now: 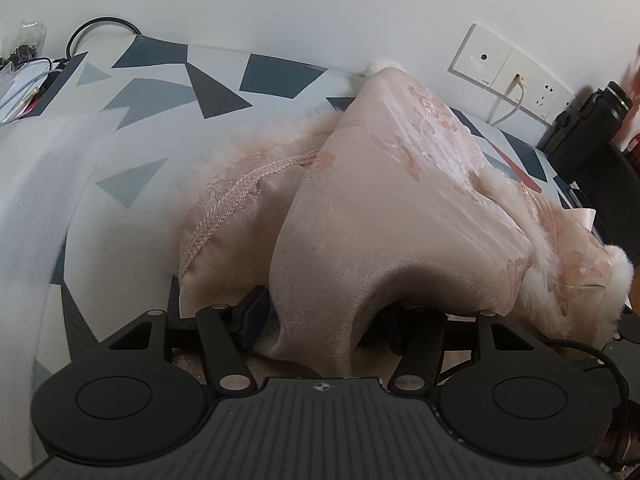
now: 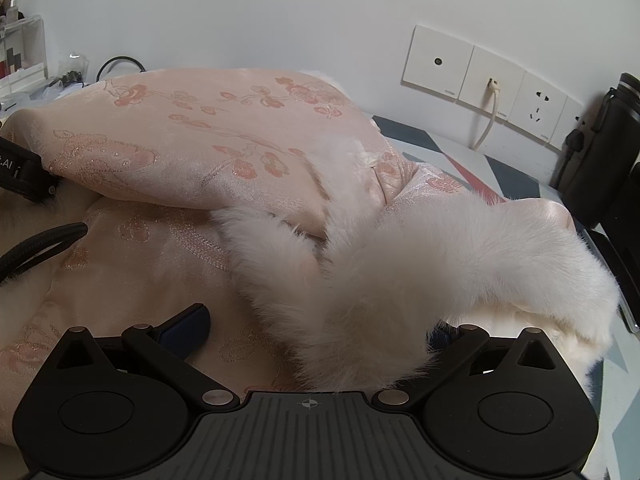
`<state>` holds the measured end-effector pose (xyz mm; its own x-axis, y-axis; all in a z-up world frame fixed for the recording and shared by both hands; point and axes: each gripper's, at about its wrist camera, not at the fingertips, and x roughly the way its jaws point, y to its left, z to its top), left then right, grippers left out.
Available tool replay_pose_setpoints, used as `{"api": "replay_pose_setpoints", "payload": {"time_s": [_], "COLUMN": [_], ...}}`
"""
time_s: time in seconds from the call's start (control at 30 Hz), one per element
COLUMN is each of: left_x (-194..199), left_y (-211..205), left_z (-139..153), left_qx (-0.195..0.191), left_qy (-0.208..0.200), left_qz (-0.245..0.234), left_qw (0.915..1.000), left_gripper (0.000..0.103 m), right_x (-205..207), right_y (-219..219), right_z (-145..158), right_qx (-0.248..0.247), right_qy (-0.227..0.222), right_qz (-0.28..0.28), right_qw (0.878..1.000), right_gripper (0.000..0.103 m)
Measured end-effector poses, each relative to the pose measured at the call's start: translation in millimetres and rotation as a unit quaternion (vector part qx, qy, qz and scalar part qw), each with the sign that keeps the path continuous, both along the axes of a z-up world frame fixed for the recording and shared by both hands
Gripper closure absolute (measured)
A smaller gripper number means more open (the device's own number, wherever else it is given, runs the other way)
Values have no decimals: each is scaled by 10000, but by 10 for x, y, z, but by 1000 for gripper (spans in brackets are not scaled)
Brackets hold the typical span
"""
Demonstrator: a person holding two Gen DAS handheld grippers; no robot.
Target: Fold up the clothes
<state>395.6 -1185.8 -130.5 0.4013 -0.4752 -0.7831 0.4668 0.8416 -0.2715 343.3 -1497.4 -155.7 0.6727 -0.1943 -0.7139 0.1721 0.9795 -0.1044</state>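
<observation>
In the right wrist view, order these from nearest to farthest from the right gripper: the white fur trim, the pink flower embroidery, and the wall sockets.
From the right gripper:
1. White fur trim, draped right over the fingers.
2. Pink flower embroidery on the raised fold, beyond and to the left.
3. Wall sockets, on the wall at upper right.

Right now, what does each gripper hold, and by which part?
The left gripper pinches a satin fold of the pink embroidered garment. The right gripper grips its white fur trim.
</observation>
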Motion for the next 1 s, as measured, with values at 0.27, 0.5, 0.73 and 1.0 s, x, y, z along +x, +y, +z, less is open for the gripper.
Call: {"api": "replay_pose_setpoints", "payload": {"time_s": [0.27, 0.5, 0.73, 1.0], "left_x": [-2, -9, -7, 26], "left_y": [23, 32, 31, 144], "left_z": [-4, -7, -10, -12], "left_qx": [-73, -98, -85, -220], "left_qy": [1, -12, -24, 67], "left_qz": [9, -3, -95, -553], "left_qw": [10000, 10000, 9999, 9982], "left_gripper": [42, 41, 39, 33], "right_x": [2, -9, -23, 0], "right_y": [-11, 0, 24, 104], "right_z": [-13, -17, -20, 6], "right_qx": [-3, -17, -30, -92], "right_qy": [-15, -54, -99, -4], "right_qz": [-5, -35, -122, -449], "right_qw": [10000, 10000, 9999, 9989], "right_gripper": [1, 1, 1, 1]}}
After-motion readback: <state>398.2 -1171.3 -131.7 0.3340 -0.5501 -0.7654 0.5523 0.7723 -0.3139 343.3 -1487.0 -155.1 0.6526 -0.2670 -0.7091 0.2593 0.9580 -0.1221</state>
